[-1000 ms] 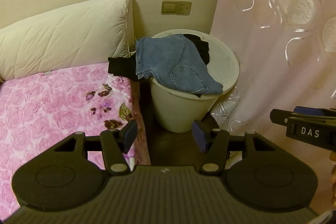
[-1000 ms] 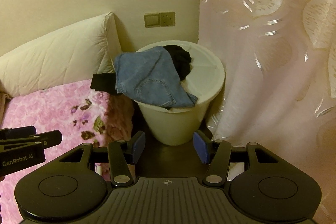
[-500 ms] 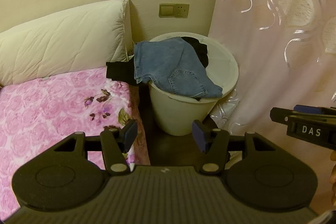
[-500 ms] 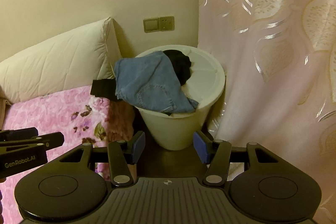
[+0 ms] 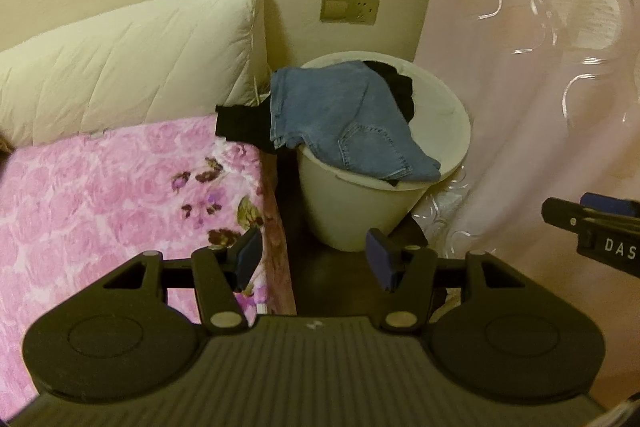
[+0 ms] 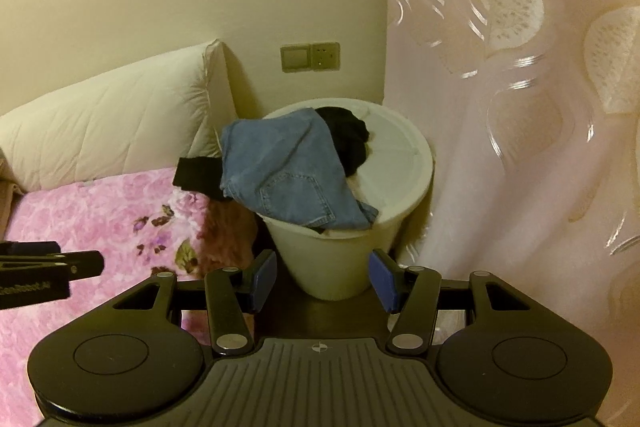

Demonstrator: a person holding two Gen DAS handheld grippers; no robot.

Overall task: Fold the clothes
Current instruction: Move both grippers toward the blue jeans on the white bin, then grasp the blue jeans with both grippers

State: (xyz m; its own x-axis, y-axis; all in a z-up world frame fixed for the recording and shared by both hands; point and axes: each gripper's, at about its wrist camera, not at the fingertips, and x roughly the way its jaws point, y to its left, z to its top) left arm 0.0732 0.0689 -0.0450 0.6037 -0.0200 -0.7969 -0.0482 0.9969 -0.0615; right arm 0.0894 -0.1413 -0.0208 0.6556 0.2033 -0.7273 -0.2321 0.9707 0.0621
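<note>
I hold both grippers side by side in front of a white laundry bin (image 5: 360,215) that stands in the corner between the bed (image 5: 100,195) and a pink curtain (image 5: 540,87). My left gripper (image 5: 314,257) has its fingers spread apart and empty; my right gripper (image 6: 323,277) is the same, fingers wide and holding nothing. I judge they are held open and level because the first job is to lift a garment out, and neither is near enough yet to close on cloth.

From the left wrist camera the clothes sit at about twelve o'clock, beyond the fingers. A pair of blue jeans (image 5: 344,123) is draped over the bin's rim, hanging down its near side, with a back pocket showing. The denim looks thick and crumpled, unfolded. Under and behind it lies a black garment (image 6: 348,139), one part trailing at nine o'clock onto the corner of the pink flowered bedspread. A white quilted pillow (image 5: 132,63) leans against the wall.
</note>
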